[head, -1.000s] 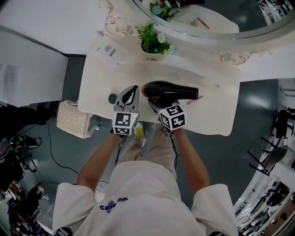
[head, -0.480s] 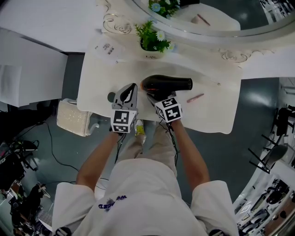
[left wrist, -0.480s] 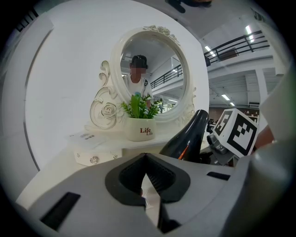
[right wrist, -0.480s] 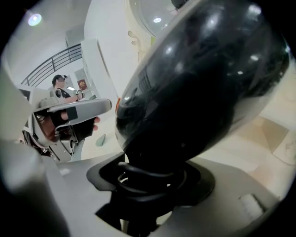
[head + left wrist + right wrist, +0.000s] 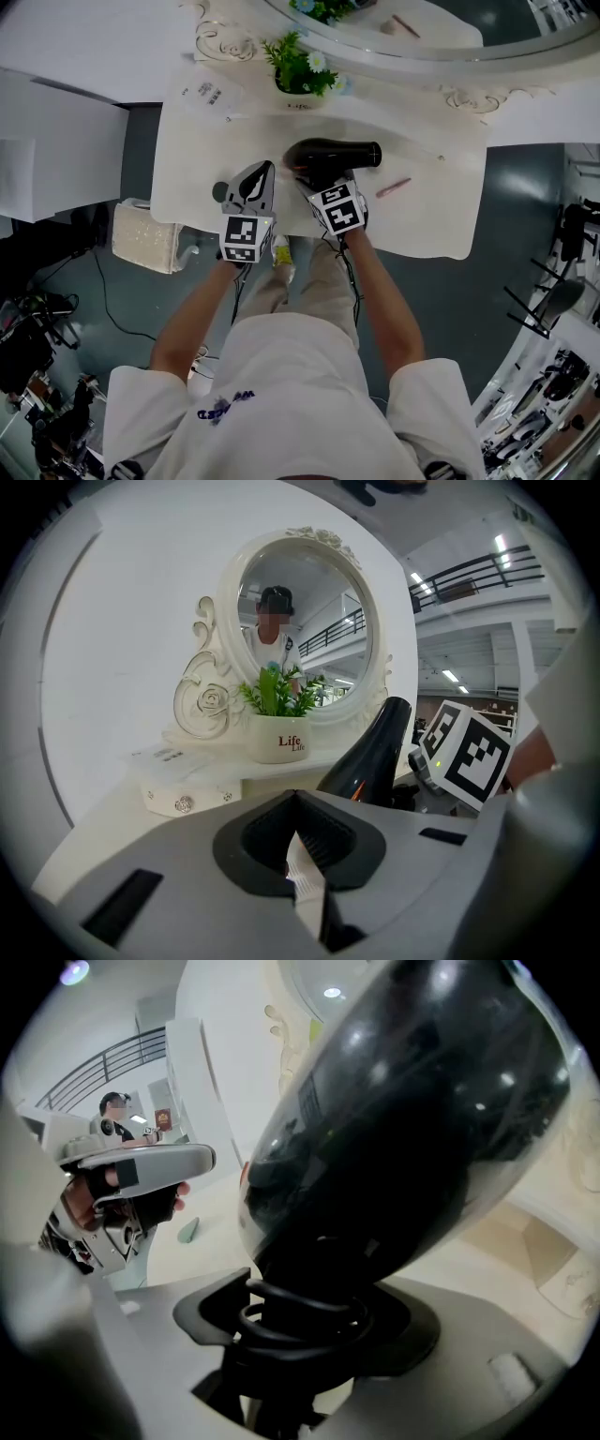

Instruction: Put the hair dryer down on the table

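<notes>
Right gripper view: the black hair dryer (image 5: 403,1119) fills the frame. Its handle and coiled cord stand between the fingers (image 5: 469,1354) of the right gripper (image 5: 311,184). These fingers have just been opening and now stand wide. A sliver of light beside the handle suggests the pads no longer press on it.

Head view: the barrel lies across the tabletop (image 5: 431,220), just beyond those fingers. A pink stick (image 5: 394,187) lies near, to their right. The left gripper (image 5: 261,173) is just beside the right one, its fingers together on nothing.

Assessment: this is the release step, and the set-down appears complete. The next move calls for drawing the right fingers straight back off the handle. They must come away without snagging the cord or rolling the barrel.
</notes>
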`<state>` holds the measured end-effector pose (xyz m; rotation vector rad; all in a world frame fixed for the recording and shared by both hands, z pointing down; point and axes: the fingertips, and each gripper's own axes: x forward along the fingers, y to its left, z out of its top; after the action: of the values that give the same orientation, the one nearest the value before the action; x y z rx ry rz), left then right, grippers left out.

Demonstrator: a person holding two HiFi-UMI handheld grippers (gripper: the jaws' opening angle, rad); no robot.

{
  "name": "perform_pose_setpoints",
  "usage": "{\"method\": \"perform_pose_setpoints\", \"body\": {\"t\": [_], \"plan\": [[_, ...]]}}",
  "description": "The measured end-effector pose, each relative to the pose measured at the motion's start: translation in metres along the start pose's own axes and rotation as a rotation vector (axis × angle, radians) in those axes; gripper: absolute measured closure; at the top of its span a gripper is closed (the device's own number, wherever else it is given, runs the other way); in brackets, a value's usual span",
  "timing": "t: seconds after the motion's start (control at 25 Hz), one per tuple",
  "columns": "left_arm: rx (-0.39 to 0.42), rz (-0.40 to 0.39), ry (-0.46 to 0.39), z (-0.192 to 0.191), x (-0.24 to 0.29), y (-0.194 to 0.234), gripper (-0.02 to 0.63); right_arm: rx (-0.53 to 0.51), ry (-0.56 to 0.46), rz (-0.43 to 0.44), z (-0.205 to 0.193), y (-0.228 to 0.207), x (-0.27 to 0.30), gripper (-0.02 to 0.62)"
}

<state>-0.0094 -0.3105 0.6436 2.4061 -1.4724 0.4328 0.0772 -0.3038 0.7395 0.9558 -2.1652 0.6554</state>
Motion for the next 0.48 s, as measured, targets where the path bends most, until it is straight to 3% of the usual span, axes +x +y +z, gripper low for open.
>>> {"method": "perform_pose_setpoints", "body": {"t": [0.48], "plan": [[0.002, -0.023, 0.012, -0.003, -0.0082, 0.0, 0.597, 0.021, 0.04, -0.071, -0.0042, -0.0061, -0.0013, 0.213]]}}
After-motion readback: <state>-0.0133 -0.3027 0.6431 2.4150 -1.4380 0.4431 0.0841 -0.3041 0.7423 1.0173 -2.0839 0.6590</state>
